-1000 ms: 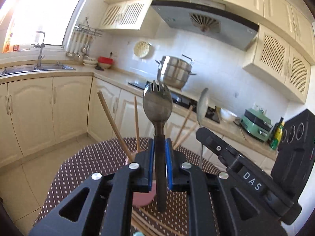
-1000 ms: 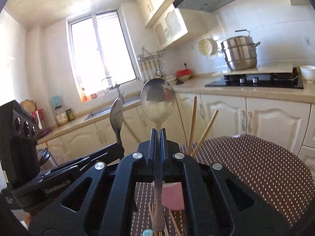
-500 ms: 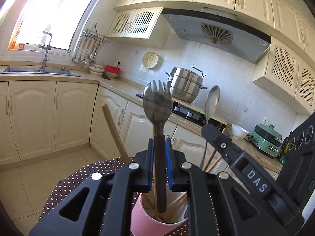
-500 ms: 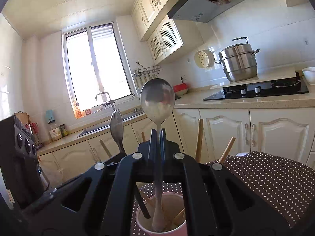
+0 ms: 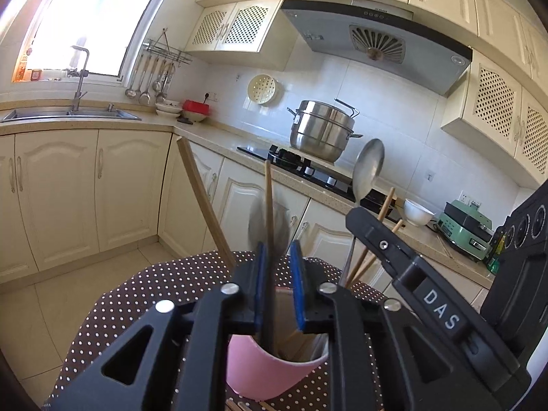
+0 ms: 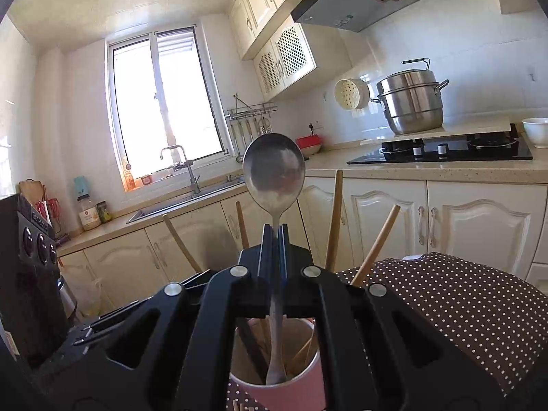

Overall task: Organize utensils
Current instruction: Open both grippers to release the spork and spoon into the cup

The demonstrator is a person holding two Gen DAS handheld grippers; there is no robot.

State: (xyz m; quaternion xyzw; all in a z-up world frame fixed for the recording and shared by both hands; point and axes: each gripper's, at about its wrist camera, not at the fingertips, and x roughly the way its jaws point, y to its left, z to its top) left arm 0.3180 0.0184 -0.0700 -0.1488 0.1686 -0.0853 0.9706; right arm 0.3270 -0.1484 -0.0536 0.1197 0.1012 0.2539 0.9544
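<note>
A pink cup [image 5: 270, 373] stands on the dotted tablecloth [image 5: 164, 281] and holds several wooden chopsticks [image 5: 205, 205]. My left gripper [image 5: 279, 250] is open above the cup; the spork [image 5: 270, 229] is a blur between its jaws, dropping into the cup. My right gripper [image 6: 274, 231] is shut on a metal spoon [image 6: 274, 171], held upright with its handle end inside the pink cup [image 6: 284, 390]. The spoon also shows in the left wrist view [image 5: 368, 167], with the right gripper [image 5: 359, 210] at the right.
More chopsticks lie on the cloth beside the cup [image 5: 239, 406]. Cream cabinets, a sink [image 5: 68, 114] and a stove with a steel pot [image 5: 322, 130] line the walls behind. The table edge curves at the left [image 5: 89, 311].
Both grippers came down over the pink cup. My left gripper opened and let go of the spork, which slides down. The spoon's handle end entered the cup.
</note>
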